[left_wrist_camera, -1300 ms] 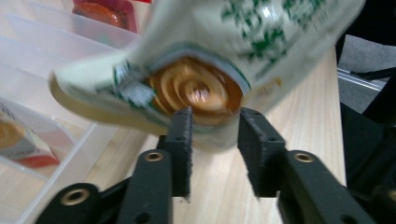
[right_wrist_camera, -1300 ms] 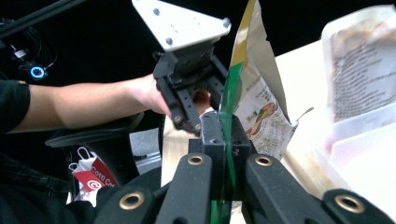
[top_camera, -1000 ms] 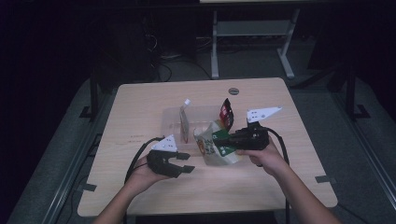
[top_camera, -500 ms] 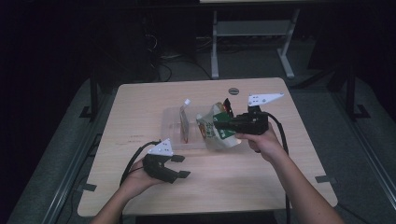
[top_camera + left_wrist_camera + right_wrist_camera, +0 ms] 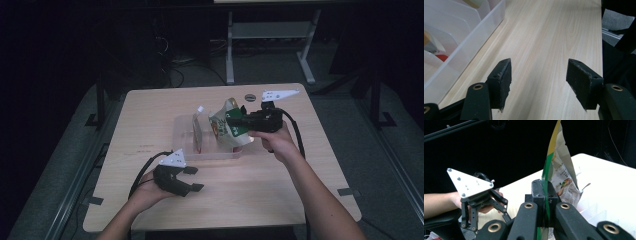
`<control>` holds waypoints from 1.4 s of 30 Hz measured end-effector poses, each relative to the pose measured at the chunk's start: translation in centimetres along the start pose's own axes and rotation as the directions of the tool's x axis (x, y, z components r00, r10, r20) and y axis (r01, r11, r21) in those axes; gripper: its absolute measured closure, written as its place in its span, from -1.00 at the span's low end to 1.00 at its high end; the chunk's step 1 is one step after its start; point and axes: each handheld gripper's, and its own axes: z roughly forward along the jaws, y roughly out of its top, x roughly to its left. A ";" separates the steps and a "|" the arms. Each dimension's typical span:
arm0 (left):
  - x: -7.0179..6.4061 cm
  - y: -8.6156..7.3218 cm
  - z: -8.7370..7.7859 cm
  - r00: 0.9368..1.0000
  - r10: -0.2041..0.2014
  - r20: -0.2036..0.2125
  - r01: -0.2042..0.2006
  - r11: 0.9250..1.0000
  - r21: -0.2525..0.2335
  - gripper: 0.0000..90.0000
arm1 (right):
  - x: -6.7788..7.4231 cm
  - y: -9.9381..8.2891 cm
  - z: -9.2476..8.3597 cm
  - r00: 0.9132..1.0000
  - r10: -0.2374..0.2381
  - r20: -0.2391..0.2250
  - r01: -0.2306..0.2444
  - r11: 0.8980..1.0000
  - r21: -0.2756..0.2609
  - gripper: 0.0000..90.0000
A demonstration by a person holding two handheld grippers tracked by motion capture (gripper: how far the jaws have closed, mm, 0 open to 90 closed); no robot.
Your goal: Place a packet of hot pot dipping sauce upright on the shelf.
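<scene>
Snack bag (image 5: 227, 127) clamped in right gripper (image 5: 239, 121) over clear tray (image 5: 182, 137), print unreadable, left gripper (image 5: 194, 179) fingers just opened, empty

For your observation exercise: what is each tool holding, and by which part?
Right tool: the snack packet, clamped by its thin edge. Left tool: nothing, jaws open.
</scene>
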 end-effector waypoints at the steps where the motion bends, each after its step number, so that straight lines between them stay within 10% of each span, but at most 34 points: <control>1: 0.0 0.0 0.0 1.000 0.000 0.000 0.000 1.000 0.001 -0.18 | -0.1 -0.1 0.1 1.000 0.006 0.005 -0.006 1.000 0.004 1.00; 42: 0.0 -0.2 0.9 1.000 0.016 0.022 -0.017 0.999 0.046 -0.22 | -1.3 -2.6 2.7 0.990 -0.009 0.144 -0.006 0.995 0.102 0.93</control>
